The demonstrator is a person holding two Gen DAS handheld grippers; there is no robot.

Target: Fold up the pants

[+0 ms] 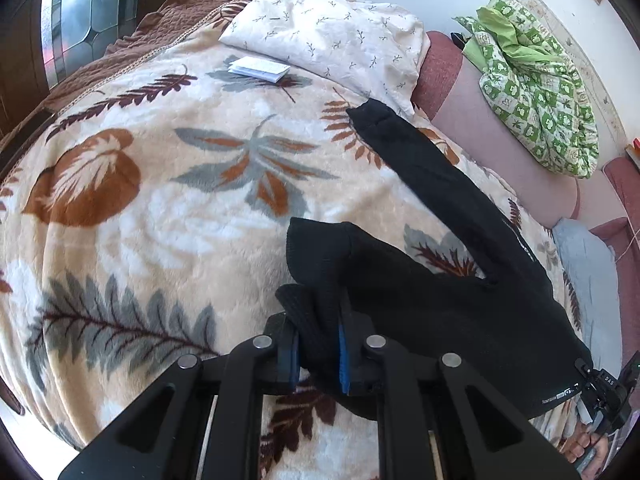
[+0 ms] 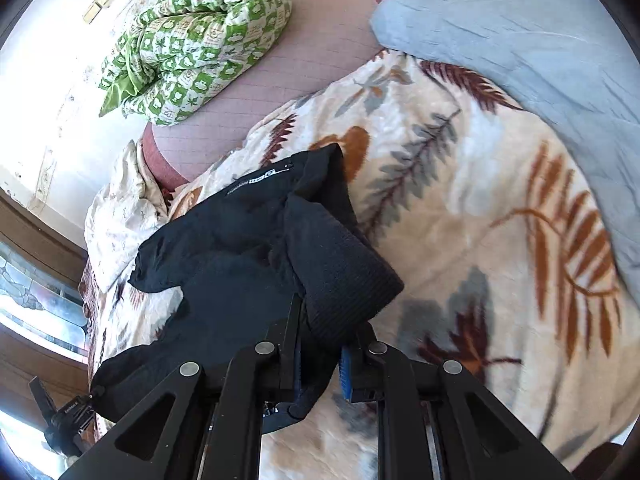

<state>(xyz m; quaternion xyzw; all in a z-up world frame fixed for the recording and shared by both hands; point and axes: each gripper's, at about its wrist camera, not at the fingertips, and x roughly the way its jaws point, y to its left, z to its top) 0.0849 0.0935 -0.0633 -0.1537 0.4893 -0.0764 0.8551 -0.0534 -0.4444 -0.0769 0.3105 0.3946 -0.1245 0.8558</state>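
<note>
On the leaf-print blanket [image 1: 160,220], both grippers [image 1: 318,350] [image 2: 320,356] clamp black pants [image 1: 460,288] near a pillow [image 1: 332,36].

Left gripper [image 1: 318,346]: clamped on a bunched fold of black pants [image 1: 432,280].
Pants: one leg stretched across leaf-print blanket [image 1: 160,200].
Pillow [image 1: 332,32]: beyond.

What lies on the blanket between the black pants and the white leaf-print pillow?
In the left wrist view, a small white booklet lies on the blanket, between the pants and pillow.
</note>
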